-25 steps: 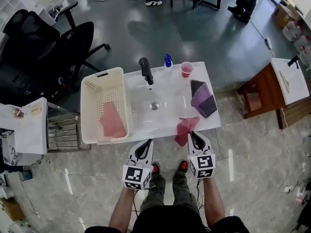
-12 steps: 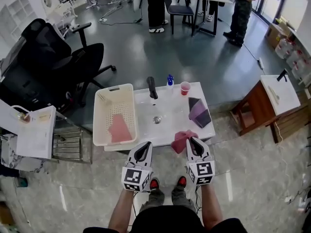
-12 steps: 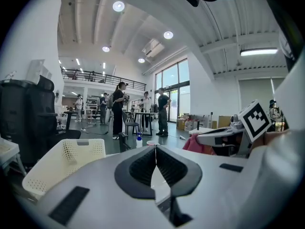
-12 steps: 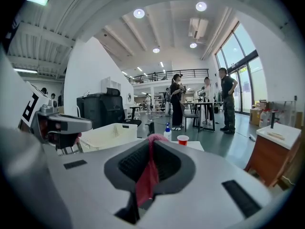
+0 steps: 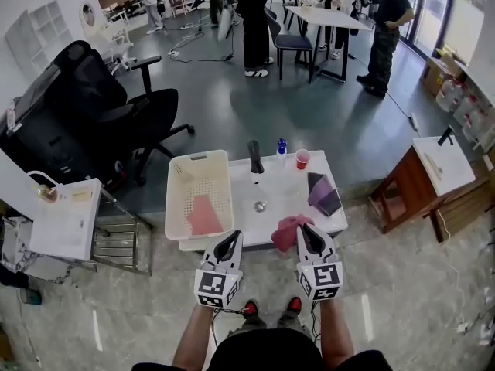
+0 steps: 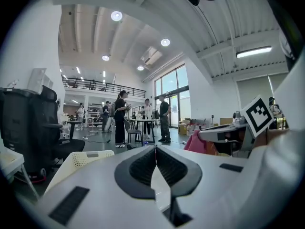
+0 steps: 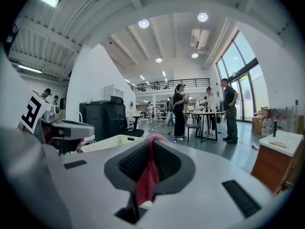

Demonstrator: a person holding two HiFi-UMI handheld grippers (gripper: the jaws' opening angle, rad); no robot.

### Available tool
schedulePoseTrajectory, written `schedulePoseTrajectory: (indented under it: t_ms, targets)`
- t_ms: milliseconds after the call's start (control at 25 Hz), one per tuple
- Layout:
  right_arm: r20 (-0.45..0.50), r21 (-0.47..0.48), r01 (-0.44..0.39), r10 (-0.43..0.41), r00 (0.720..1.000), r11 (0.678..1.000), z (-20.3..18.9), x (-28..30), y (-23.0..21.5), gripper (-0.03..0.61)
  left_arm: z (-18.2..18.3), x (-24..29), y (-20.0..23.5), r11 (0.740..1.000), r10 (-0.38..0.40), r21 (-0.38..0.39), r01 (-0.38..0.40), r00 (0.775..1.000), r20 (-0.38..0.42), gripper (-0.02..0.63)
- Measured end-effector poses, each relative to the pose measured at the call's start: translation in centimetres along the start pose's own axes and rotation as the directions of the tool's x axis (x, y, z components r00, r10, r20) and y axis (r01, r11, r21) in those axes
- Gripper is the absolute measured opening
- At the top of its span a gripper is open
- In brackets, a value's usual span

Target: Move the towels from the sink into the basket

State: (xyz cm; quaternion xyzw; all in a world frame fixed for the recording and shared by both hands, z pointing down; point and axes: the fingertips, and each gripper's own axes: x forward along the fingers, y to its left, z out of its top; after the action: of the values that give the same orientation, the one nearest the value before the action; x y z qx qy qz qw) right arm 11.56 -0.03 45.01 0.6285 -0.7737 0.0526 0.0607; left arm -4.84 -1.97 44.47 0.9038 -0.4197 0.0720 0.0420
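Towels: first towel (image 5: 205,215) lies in the basket (image 5: 179,178); right gripper (image 5: 305,230) clamps the pink towel (image 5: 285,234). The left gripper (image 6: 155,150) is closed, empty. A purple cloth (image 5: 325,195), maybe a towel, remains.

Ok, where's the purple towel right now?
In the head view, the purple towel lies at the right end of the sink top, just nearer the person than the red cup.

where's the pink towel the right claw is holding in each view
Head view: pink towel low centre, at the right claw's tip.
Left gripper view: pink towel right of centre, beside the right claw.
Right gripper view: pink towel centre, pinched between the jaws.
Shared landmark: the white basket, left of it in all three.
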Motion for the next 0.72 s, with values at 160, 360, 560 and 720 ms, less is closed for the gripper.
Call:
schedulePoseTrajectory:
  t_ms: [160, 360, 560, 720]
  targets:
    - [0.031, -0.014, 0.002, -0.001, 1.0, 1.0, 1.6, 0.5, 1.7, 0.051, 0.3, -1.1, 2.0, 1.0, 0.007, 0.003, -0.007, 1.0, 0.012, 0.008]
    - [0.067, -0.039, 0.004, -0.001, 0.998, 0.999, 3.2, 1.7, 4.1, 0.051, 0.7, -2.8, 5.0, 1.0, 0.021, 0.006, -0.021, 0.999, 0.038, 0.008]
    - [0.099, -0.06, -0.01, 0.016, 0.995, 0.998, 5.0, 2.7, 7.0, 0.051, 1.1, -5.0, 7.7, 0.999, 0.045, 0.011, -0.046, 0.997, 0.054, 0.008]
    - [0.115, -0.078, -0.052, 0.061, 0.992, 0.996, 6.1, 3.9, 9.5, 0.051, 1.3, -6.8, 9.9, 0.996, 0.094, 0.005, -0.094, 0.994, 0.063, 0.008]
